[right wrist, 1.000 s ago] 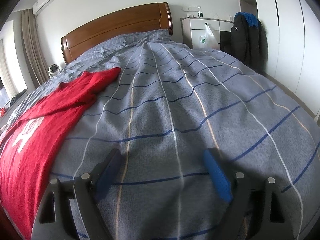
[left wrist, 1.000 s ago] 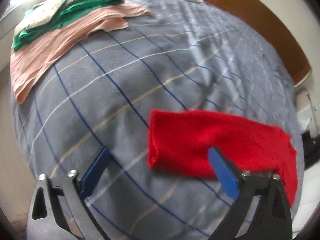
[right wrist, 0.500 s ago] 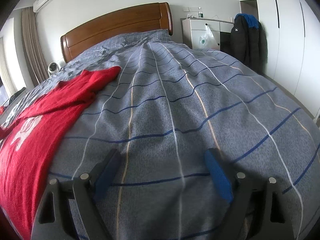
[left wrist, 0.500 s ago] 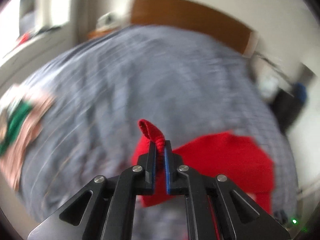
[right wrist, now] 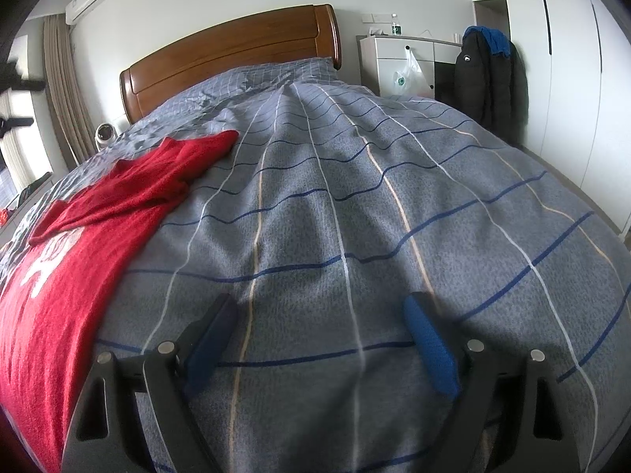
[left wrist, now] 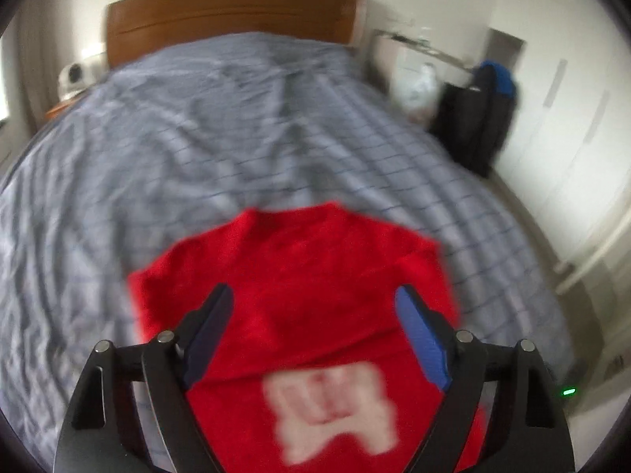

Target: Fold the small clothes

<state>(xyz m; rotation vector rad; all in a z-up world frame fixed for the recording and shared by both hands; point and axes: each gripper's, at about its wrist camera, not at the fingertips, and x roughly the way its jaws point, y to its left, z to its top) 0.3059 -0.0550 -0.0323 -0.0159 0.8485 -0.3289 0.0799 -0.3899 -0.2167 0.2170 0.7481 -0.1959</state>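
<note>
Below my left hand-held gripper (left wrist: 311,307) lies the red shirt (left wrist: 299,287), spread on the grey checked duvet (left wrist: 197,138) of the bed, at the end far from the wooden headboard (left wrist: 232,8). The jaws of this hand-held gripper have just been opening and now stand wide apart, with nothing pinched between them; the red cloth shows in the gap, lying on the duvet below, and I cannot tell whether the blue pads (left wrist: 420,339) touch it. A flap of the shirt is turned over across its body, its lower edge crossing just above the pale printed motif (left wrist: 335,410), which lies on the side of the shirt farther from the headboard. The left view is blurred, so finer creases are lost.

My right hand-held gripper (right wrist: 319,335) points down at bare duvet (right wrist: 355,197), well to the side of the shirt (right wrist: 79,236), with the headboard (right wrist: 232,51) straight ahead of it. Its jaws are spread wide and hold nothing. From here the shirt runs along the left of the view, one sleeve (right wrist: 197,153) reaching toward the headboard.

Right of the headboard stands a white dresser (right wrist: 398,59) with a plastic bag (right wrist: 410,75) hanging from it, and beside that a dark jacket (right wrist: 485,75) hangs near the white wardrobe doors (right wrist: 568,59). Left of the headboard a small round white device (right wrist: 104,134) sits by the curtain (right wrist: 63,90).
</note>
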